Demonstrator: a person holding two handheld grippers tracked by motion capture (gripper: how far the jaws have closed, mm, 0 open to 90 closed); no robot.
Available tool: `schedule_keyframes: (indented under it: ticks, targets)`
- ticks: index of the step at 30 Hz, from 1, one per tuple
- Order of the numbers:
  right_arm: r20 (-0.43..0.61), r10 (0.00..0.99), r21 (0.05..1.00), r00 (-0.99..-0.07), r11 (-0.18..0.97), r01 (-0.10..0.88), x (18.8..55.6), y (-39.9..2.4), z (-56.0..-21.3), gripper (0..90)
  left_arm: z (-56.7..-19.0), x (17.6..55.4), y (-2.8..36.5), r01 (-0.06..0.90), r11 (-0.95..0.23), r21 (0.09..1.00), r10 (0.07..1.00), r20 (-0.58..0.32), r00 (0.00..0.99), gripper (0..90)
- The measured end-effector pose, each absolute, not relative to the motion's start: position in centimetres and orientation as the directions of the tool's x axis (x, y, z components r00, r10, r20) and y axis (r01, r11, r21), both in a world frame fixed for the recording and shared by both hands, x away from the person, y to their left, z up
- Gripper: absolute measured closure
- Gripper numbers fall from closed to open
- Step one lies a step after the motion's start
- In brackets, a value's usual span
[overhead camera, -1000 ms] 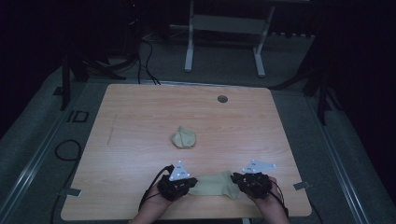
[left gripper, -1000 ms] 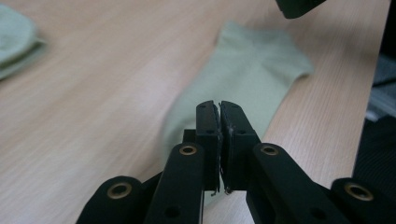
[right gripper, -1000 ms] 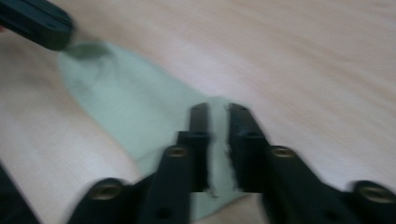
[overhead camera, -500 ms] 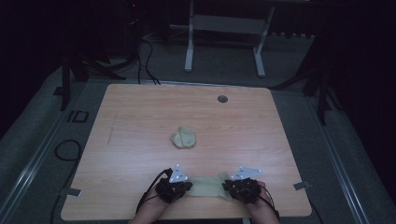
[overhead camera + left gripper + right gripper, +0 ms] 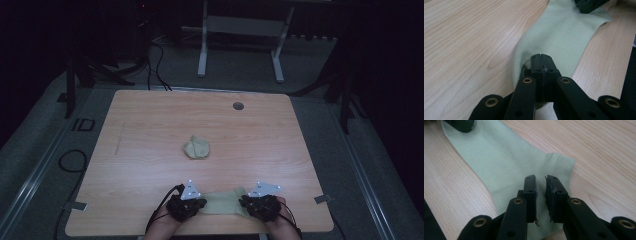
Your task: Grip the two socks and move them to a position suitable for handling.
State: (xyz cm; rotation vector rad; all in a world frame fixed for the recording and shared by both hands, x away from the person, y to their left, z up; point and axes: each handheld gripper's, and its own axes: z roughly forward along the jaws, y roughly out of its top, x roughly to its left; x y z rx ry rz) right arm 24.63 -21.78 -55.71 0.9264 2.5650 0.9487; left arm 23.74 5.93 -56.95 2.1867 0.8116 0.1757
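Both hands have drawn back toward the near edge of the table (image 5: 150, 130) since the earlier frame, and the right hand-held gripper (image 5: 248, 202) has slid inward along the pale green sock (image 5: 223, 202), so the 2 grippers now sit closer together than before. That sock lies flat between them near the table's front edge, stretched left to right. In the left gripper view, the left hand-held gripper (image 5: 541, 60) has its jaws clenched tight on one end of the sock (image 5: 564, 32), the fabric bunching up around the pads, while the far end of the cloth runs off toward the other gripper at the top of that view. In the right gripper view, the right hand-held gripper (image 5: 540, 185) stands over the sock (image 5: 499, 155) near its ribbed cuff, its jaws having just been opening slightly; a narrow gap shows between the pads, and whether they pinch any cloth cannot be told. A second, crumpled sock (image 5: 197, 147) of the same colour rests alone near the middle of the table, well apart from both grippers.
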Motion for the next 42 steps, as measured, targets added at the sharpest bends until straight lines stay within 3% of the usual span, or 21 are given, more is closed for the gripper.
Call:
schedule_keyframes:
  ticks: [4, 8, 13, 18, 22, 27, 34, 42]
  targets:
    - [0.003, 0.651, 0.652, -0.759, 0.575, 0.495, 24.8, -22.0, -55.6, 77.2, -57.0, 23.9, 5.9, 0.498, -0.483, 0.72, 0.595, -0.147, 0.79, 88.9]
    - [0.028, 0.638, 0.647, -0.769, 0.575, 0.501, 25.1, -21.9, -55.1, 71.7, -56.3, 23.7, 6.4, 0.473, -0.464, 0.749, 0.554, -0.171, 0.815, 67.1]
    - [0.026, 0.629, 0.667, -0.777, 0.568, 0.482, 25.8, -21.7, -53.8, 67.8, -55.7, 23.5, 7.2, 0.471, -0.415, 0.778, 0.542, -0.204, 0.815, 58.8]
    - [0.026, 0.624, 0.704, -0.781, 0.543, 0.457, 27.7, -20.1, -51.6, 60.8, -55.7, 23.2, 8.4, 0.474, -0.403, 0.783, 0.579, -0.183, 0.794, 48.0]
    - [0.023, 0.623, 0.721, -0.782, 0.532, 0.444, 30.0, -18.2, -49.9, 58.3, -55.7, 22.9, 9.7, 0.471, -0.404, 0.784, 0.618, -0.146, 0.773, 43.2]
    - [0.023, 0.627, 0.735, -0.778, 0.517, 0.439, 33.2, -14.9, -48.2, 57.6, -56.0, 22.8, 11.6, 0.496, -0.359, 0.79, 0.659, -0.161, 0.734, 37.8]
    - [0.023, 0.63, 0.717, -0.776, 0.53, 0.452, 36.7, -10.3, -48.4, 56.5, -56.2, 22.9, 13.3, 0.528, -0.307, 0.791, 0.705, -0.184, 0.685, 25.2]
    - [0.028, 0.673, 0.662, -0.74, 0.542, 0.518, 40.4, -6.2, -51.0, 50.5, -56.8, 23.2, 13.5, 0.564, -0.299, 0.77, 0.703, -0.221, 0.676, 4.4]
